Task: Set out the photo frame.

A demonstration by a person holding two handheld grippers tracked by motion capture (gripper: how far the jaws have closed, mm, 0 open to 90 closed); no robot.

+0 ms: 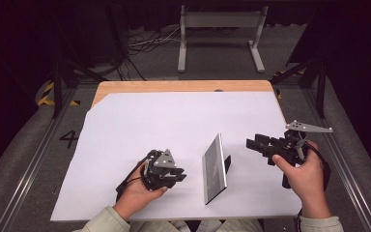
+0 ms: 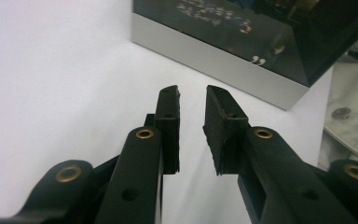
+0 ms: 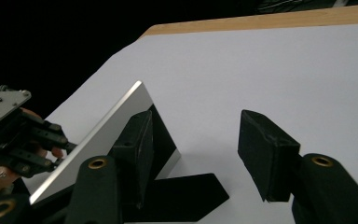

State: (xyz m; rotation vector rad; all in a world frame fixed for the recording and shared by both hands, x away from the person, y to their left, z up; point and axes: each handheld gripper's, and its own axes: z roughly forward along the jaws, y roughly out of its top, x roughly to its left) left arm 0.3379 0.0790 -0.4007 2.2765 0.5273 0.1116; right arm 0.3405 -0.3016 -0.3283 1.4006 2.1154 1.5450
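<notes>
The left tool [image 1: 179,175] is hovering low over the white sheet [image 1: 140,121] covering the counter [image 1: 125,87], its jaws parted a little and gripping nothing, pointing toward the picture frame [image 1: 214,169]. The frame is standing upright near the front middle of the sheet, leaning back on its black rear stand [image 3: 186,191], its silver edge [image 2: 223,65] near the left tool's tips but clear of them. Right of it, the right tool [image 1: 257,144] is being held above the sheet, jaws released wide and empty.
</notes>
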